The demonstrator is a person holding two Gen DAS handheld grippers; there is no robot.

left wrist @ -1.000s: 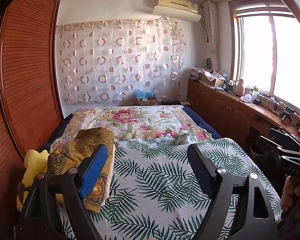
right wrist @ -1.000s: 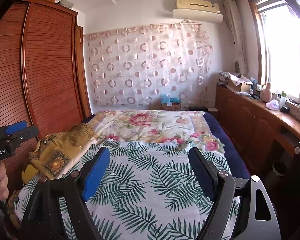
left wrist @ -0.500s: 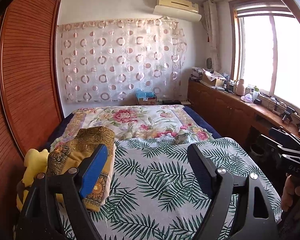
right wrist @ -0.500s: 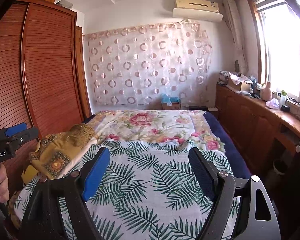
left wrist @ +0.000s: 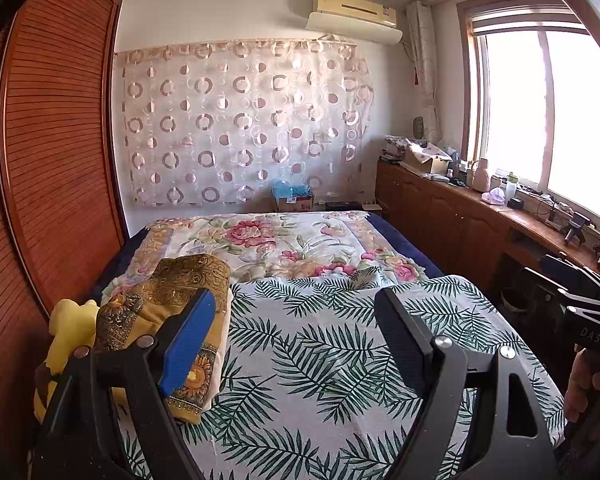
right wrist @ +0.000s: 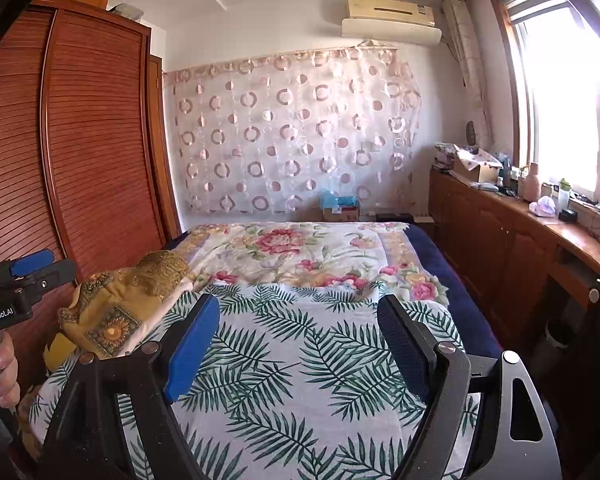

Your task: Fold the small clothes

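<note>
Left wrist view: left gripper spread wide and empty, right gripper likewise, above the bed's near end, folding not begun (palm-leaf cloth lying flat, unfolded).

right gripper: jaws wide, empty | below: palm-leaf sheet | left: mustard cloth

Palm-print cloth — flat across bed
</note>
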